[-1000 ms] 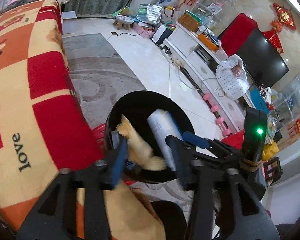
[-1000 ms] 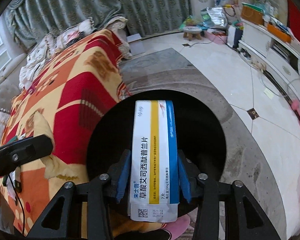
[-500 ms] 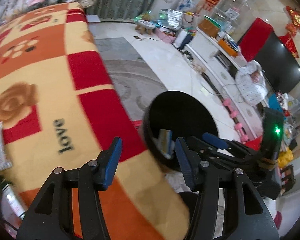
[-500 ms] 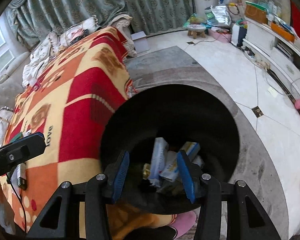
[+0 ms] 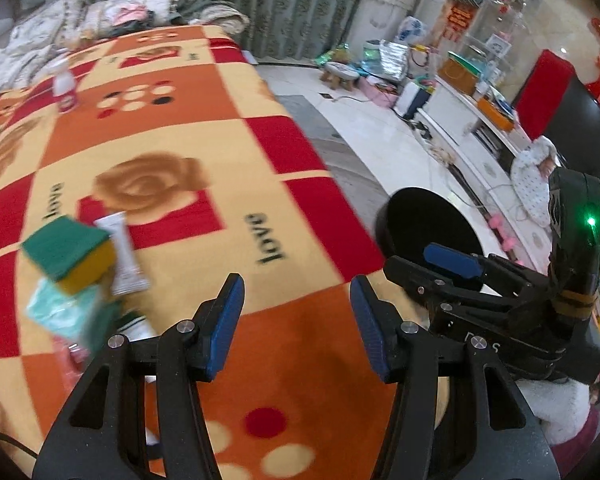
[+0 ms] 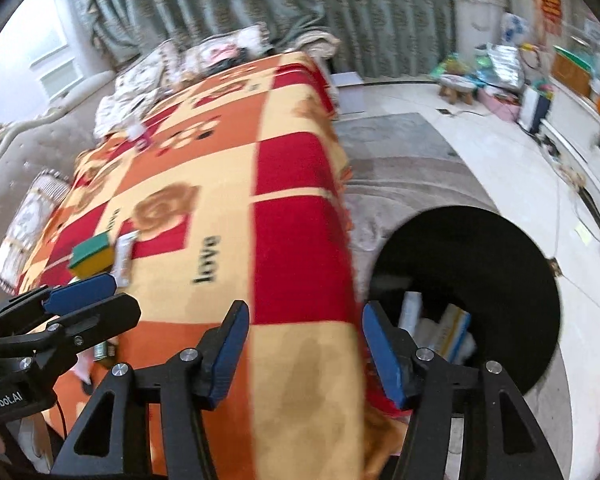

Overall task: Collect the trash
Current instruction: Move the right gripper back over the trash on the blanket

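While the right gripper [image 6: 300,344] opens with nothing between its jaws, the black bin [image 6: 500,240] holding boxes [image 6: 452,332] sits right of them, past the blanket edge [image 6: 350,240]; the left gripper [image 5: 296,316] hangs spread and empty, a sponge [image 5: 70,250] to its left.

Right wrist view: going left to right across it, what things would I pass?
Other gripper → green-and-yellow sponge → white sachet → checked blanket's "love" print → black trash bin with boxes inside.
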The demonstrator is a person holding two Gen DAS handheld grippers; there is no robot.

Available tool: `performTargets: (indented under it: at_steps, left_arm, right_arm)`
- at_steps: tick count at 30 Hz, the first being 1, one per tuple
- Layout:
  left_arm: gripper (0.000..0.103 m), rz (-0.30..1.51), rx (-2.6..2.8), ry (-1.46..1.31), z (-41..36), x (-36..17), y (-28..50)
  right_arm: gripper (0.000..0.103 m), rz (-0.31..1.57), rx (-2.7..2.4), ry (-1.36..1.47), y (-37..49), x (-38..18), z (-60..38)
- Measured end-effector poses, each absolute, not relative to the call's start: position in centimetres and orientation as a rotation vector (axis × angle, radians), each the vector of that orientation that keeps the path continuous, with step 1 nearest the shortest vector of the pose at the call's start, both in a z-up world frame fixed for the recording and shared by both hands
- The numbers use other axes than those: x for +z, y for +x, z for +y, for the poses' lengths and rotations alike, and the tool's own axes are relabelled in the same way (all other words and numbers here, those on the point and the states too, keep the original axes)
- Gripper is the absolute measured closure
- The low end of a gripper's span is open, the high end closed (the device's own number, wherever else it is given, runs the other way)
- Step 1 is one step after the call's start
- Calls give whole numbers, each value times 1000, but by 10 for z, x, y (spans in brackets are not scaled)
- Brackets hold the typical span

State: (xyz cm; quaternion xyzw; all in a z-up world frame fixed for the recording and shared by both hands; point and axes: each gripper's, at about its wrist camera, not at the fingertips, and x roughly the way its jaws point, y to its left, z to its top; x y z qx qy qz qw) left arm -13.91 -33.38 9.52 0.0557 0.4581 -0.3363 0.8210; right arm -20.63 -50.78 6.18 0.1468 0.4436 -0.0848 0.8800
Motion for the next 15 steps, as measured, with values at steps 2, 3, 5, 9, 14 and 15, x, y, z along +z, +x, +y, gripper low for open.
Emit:
performTargets:
  at_steps: [2,3,5,9,14,15]
  left_arm:
    - [49,970,-690,112,-317,97,-137]
    - [49,969,-674,107,-306,97,-137]
    - [49,968,-648,97,-289,97,-133]
    - [49,973,-588,77,-251,94,-125]
    - [49,996,-517,32,-198,89,-113]
    - [49,1002,-509,25,-190,88,-114]
  right_arm:
    - [46,930,-148,297,-199,62,-494]
    - [46,932,-133,296,-195,61,-487]
    - [46,938,-102,289,-187,60,-473]
    - [46,953,-47,264,-172,58,-445]
    - [44,976,23,240,-159,55,-415]
    - [44,979,32,235,-158,54,-411]
